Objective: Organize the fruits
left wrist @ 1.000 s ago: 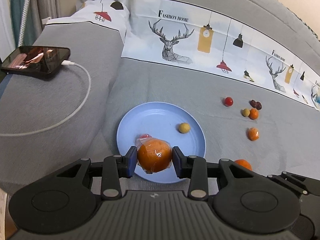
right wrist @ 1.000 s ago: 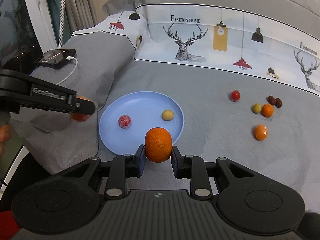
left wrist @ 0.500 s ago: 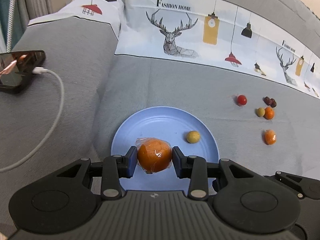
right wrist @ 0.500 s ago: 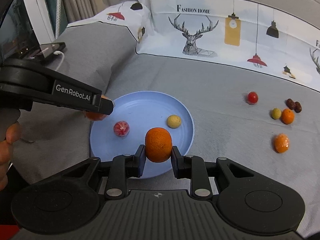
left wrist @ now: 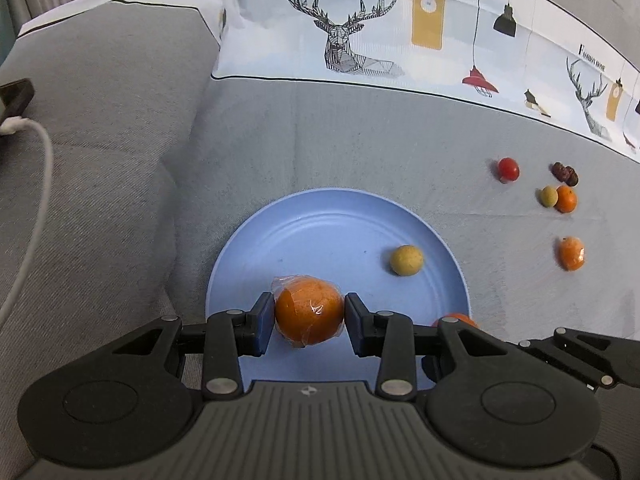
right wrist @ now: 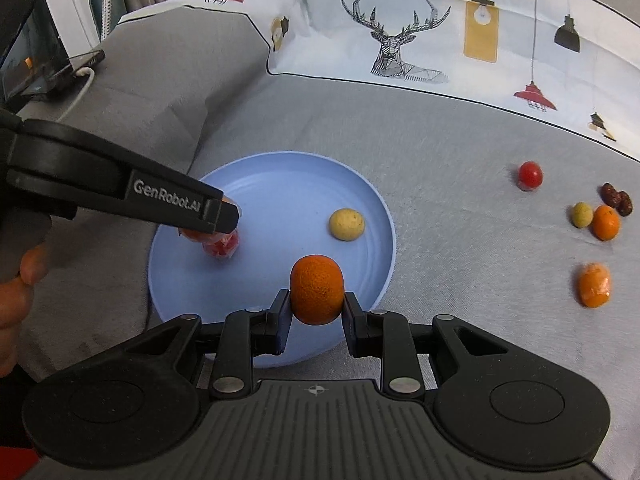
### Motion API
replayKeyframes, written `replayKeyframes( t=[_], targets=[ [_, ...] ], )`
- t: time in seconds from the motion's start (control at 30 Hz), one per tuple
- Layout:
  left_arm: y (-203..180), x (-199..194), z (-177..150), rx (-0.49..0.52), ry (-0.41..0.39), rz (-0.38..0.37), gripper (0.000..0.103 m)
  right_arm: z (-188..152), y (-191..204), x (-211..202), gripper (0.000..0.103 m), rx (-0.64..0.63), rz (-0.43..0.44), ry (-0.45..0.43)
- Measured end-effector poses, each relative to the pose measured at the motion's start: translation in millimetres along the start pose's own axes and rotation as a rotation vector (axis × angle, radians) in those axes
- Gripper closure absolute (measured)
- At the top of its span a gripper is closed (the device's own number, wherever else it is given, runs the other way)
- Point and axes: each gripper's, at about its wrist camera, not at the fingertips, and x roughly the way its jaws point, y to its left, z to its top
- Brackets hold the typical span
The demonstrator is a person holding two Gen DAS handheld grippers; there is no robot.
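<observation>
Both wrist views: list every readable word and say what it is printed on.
"FASHION HOME": on the printed pillowcase, beside the deer drawing.
"FASHION HOME": again further right on the pillowcase, small, above a second deer.
"GenRobot.AI": on the side of the left gripper.
No other text is visible.

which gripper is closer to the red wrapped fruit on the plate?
Left. The left gripper hovers right at the red wrapped fruit; the right gripper sits farther, over the blue plate near edge.

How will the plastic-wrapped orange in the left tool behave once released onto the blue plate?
The round, plastic-wrapped orange will probably roll a little, since the blue plate has a smooth, flat floor. Its glossy, crinkled film looks slippery, so it may slide against the left tool. The plate's raised rim should likely keep it from rolling off.
</observation>
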Motion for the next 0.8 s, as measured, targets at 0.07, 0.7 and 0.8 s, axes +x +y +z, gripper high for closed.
replayKeyframes(
  t=[0.07,0.7,0.8],
  targets=[
    [-2.2,-1.2,1.9,0.016,-0.005,0.003,0.026,3.4,1.7,2.5,0.071,-0.026,0.021,0.009],
    [27.4,-106.4,-71.3,-0.050,-0.043,0.085,0.000,-33.6,9.4,-104.3,0.007,0.007,-0.063,-0.061],
    [24.2,-121.4,-82.7,-0.048,-0.059,0.094,0.000,-40.6,16.7,-120.3,0.006,0.019,-0.076,-0.080]
  ],
)
